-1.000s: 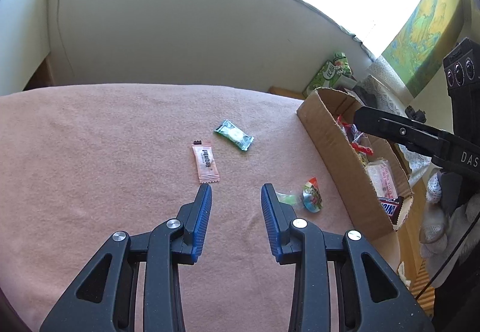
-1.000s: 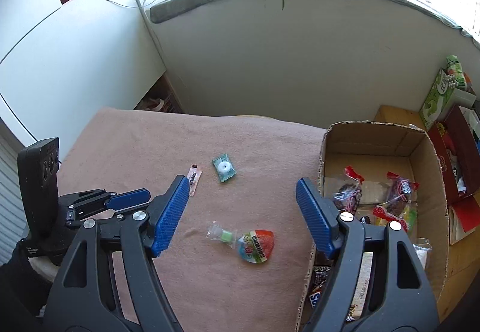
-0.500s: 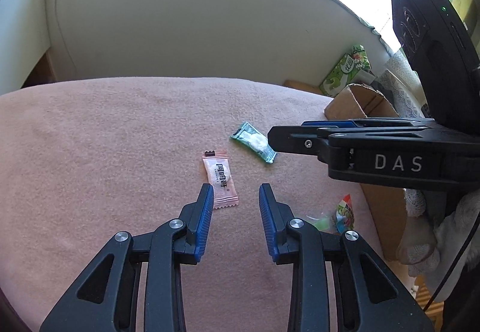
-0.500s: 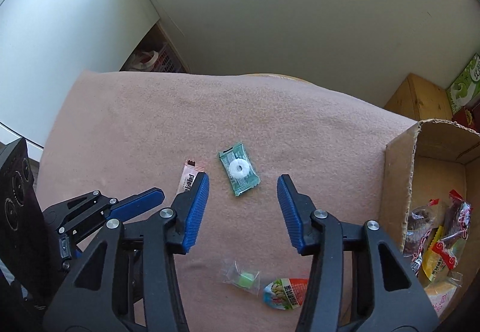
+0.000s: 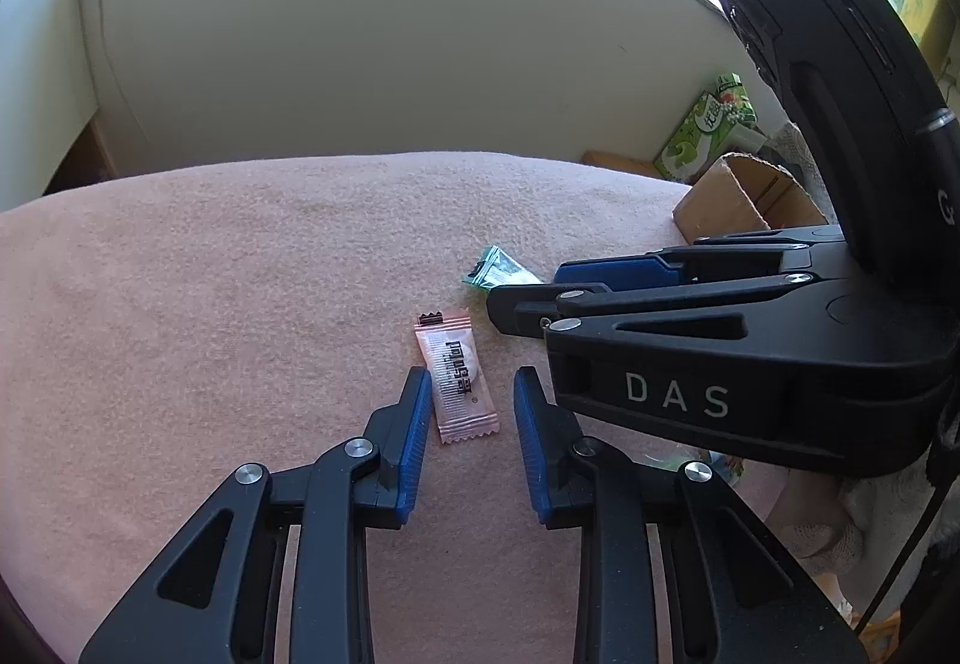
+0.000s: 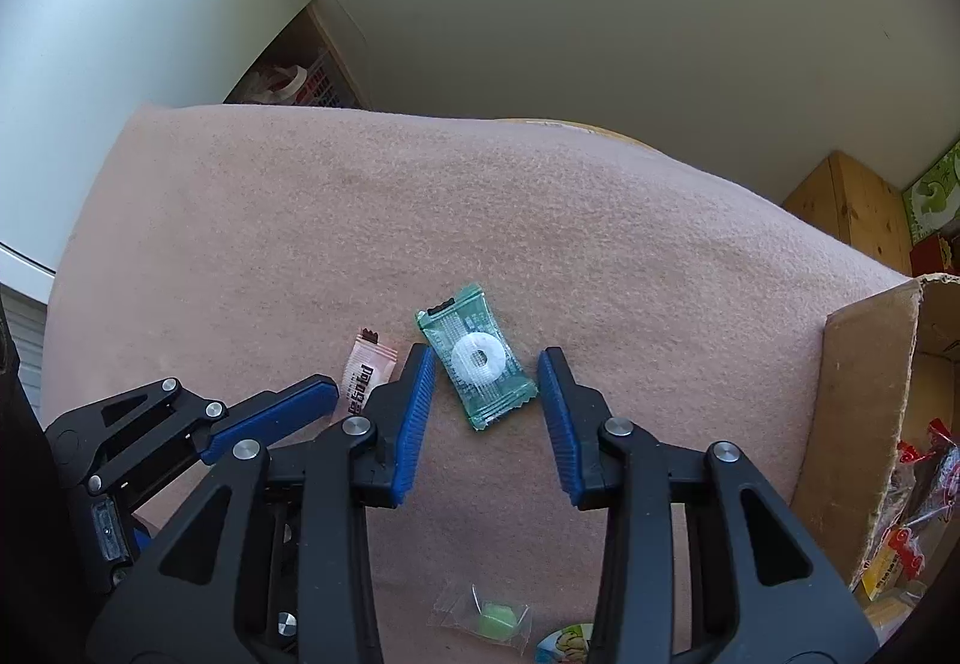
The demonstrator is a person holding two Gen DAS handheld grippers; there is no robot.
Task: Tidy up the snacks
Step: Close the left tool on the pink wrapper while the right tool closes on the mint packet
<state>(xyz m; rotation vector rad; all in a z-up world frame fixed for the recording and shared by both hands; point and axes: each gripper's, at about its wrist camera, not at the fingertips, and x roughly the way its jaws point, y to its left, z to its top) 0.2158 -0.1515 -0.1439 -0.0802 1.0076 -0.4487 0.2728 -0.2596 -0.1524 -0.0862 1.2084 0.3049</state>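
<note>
A pink candy sachet [image 5: 456, 374] lies on the pink cloth, between the open fingers of my left gripper [image 5: 472, 385]; it also shows in the right wrist view [image 6: 365, 373]. A green mint packet [image 6: 478, 356] with a white ring lies between the open fingers of my right gripper [image 6: 487, 364]; only its corner [image 5: 497, 269] shows in the left wrist view, behind the right gripper's body [image 5: 708, 358]. The left gripper's fingers [image 6: 270, 418] sit just left of the right gripper. Both grippers hold nothing.
A cardboard box [image 6: 864, 424] with several wrapped snacks stands at the cloth's right edge. A clear-wrapped green candy [image 6: 495, 619] and a colourful snack [image 6: 567, 643] lie near the bottom. A white wall and a green carton [image 5: 705, 135] are behind.
Both grippers have moved forward and down over the cloth. The pink sachet now sits between my left fingers and the green packet between my right fingers, which have narrowed.
</note>
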